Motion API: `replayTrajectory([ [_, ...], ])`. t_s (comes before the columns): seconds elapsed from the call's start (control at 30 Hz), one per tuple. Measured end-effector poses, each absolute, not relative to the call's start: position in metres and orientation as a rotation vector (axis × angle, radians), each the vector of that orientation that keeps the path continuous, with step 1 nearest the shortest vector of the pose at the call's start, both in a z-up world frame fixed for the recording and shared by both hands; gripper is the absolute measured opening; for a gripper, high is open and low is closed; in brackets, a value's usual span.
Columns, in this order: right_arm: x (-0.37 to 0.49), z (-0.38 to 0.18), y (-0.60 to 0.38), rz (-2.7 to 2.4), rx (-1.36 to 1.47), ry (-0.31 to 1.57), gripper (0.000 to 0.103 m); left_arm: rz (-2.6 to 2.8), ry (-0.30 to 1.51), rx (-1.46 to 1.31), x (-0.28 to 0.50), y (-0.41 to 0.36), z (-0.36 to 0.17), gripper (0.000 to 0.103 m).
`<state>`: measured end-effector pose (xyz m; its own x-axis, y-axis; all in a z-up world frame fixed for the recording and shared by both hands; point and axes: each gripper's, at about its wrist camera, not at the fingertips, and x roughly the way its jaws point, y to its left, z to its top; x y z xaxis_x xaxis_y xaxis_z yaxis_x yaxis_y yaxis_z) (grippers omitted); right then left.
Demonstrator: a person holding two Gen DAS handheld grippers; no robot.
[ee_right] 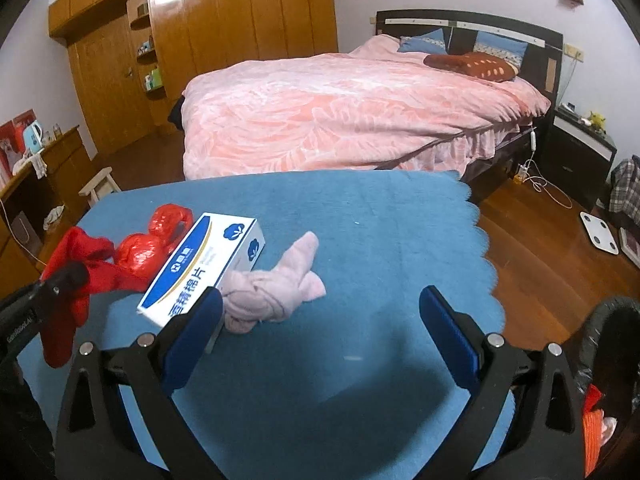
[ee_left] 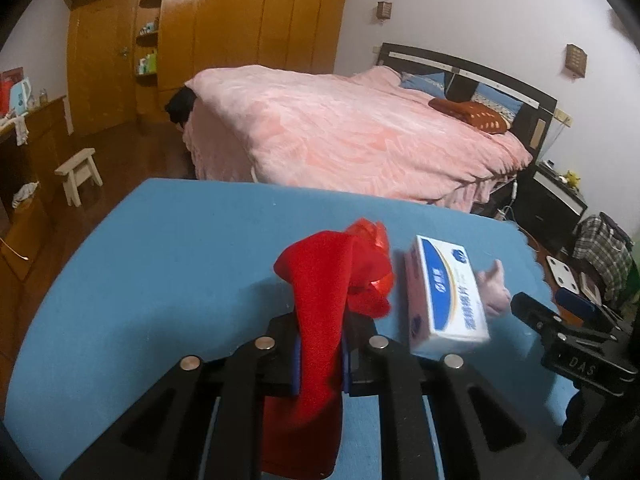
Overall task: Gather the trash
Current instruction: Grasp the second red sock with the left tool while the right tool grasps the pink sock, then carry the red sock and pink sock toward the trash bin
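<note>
My left gripper (ee_left: pixel 320 344) is shut on a red cloth (ee_left: pixel 320 280), which hangs over and between its pads above the blue-covered table (ee_left: pixel 180 260). Behind the cloth lies a crumpled red plastic bag (ee_left: pixel 372 236). To the right, a white-and-blue box (ee_left: pixel 444 292) stands tilted, with a pink knotted cloth (ee_left: pixel 494 288) behind it. In the right wrist view, my right gripper (ee_right: pixel 320 296) stands open over the table. Its left finger is in front of the box (ee_right: pixel 204 260), and the pink cloth (ee_right: pixel 276 284) lies just ahead. The red cloth (ee_right: pixel 80 256) and red bag (ee_right: pixel 156 236) are at the left.
A bin lined with a black bag (ee_right: pixel 612 360) stands at the table's right, with orange trash inside. Beyond the table is a bed with a pink cover (ee_right: pixel 340 112). A small stool (ee_left: pixel 78 172) and wooden wardrobes (ee_left: pixel 240 20) are at the left. A white scale (ee_right: pixel 600 232) lies on the floor.
</note>
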<state>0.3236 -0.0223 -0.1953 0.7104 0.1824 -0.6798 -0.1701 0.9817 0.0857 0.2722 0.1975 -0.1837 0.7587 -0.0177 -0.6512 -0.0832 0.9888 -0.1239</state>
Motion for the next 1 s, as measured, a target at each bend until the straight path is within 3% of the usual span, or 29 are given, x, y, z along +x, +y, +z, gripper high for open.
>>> replayTrajectory([
  [0.23, 0.331, -0.201, -0.009, 0.244, -0.004, 0.780, 0.093, 0.062, 0.711, -0.152, 0.278, 0.199, -0.193, 0.014],
  [0.33, 0.336, -0.206, -0.004, 0.283, -0.006, 0.814, 0.073, 0.068, 0.710, -0.153, 0.276, 0.200, -0.197, 0.014],
  [0.4, 0.339, -0.209, -0.002, 0.308, 0.003, 0.832, 0.069, 0.068, 0.711, -0.157, 0.276, 0.200, -0.198, 0.014],
  [0.53, 0.336, -0.209, 0.007, 0.357, -0.013, 0.833, 0.048, 0.068, 0.711, -0.155, 0.276, 0.200, -0.198, 0.014],
  [1.0, 0.330, -0.204, 0.007, 0.368, -0.003, 0.818, 0.042, 0.058, 0.702, -0.145, 0.272, 0.194, -0.193, 0.014],
])
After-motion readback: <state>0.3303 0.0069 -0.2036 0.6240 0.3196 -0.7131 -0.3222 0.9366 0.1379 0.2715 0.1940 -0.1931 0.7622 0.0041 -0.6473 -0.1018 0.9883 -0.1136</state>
